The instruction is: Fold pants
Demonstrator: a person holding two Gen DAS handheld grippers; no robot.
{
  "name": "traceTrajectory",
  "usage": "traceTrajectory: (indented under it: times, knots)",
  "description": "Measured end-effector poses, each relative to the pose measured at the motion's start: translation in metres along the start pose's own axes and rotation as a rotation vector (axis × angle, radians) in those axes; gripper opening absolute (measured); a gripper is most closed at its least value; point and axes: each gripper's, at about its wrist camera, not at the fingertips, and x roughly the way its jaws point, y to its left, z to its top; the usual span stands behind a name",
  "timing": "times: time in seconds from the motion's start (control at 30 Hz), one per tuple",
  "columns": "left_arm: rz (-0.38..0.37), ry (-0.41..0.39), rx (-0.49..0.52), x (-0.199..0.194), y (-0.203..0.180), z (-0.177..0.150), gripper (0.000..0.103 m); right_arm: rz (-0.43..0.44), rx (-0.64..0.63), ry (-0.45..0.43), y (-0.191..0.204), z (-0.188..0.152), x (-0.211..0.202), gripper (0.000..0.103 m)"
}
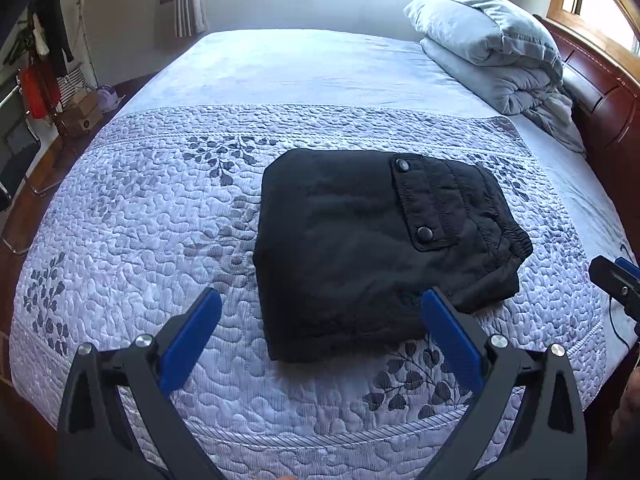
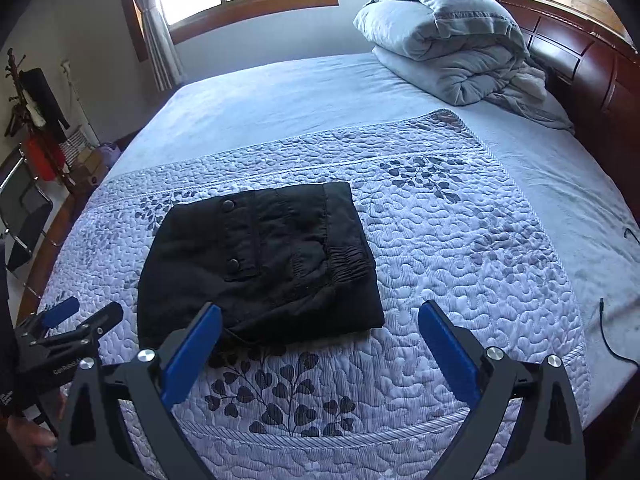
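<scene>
The black folded fabric pants (image 1: 372, 248) lie in a compact bundle on the lilac quilted bedspread (image 1: 140, 220). The left claw (image 1: 322, 312) and right claw (image 2: 320, 320) both hover wide open, empty

The bed (image 1: 280, 68) fills most of the room, with a dark red wooden headboard (image 2: 576, 52) along its right side. A pale blue sheet covers the far half; a lilac quilted coverlet (image 1: 140, 216) with grey leaf sprigs is spread over the near half. On the coverlet lie the black pants (image 1: 360, 248), folded into a compact square, snap-button pocket flap facing up. A bundled grey comforter (image 1: 492, 48) sits by the headboard, and a thin black cable (image 2: 608, 332) trails at the right edge.
</scene>
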Motion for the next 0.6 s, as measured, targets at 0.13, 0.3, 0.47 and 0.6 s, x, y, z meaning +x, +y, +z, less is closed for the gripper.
traceTrajectory:
  times: [0.13, 0.3, 0.47, 0.6]
  knots:
    - [-0.001, 0.007, 0.007, 0.0035, -0.0035, -0.0012, 0.100, 0.005, 0.005, 0.011, -0.0002, -0.0005, 0.0033, 0.099]
    - [-0.026, 0.028, -0.019, 0.0087, -0.0025, -0.0020, 0.100, 0.006, 0.001, 0.008, 0.0014, -0.0022, 0.0048, 0.099]
    - [-0.036, 0.024, -0.028, 0.0087, -0.0015, -0.0014, 0.100, 0.000, 0.004, 0.017, 0.0007, -0.0027, 0.0073, 0.099]
    - [-0.033, 0.022, -0.024, 0.0080, -0.0023, -0.0011, 0.100, -0.010, -0.008, 0.010, 0.0018, -0.0030, 0.0072, 0.099]
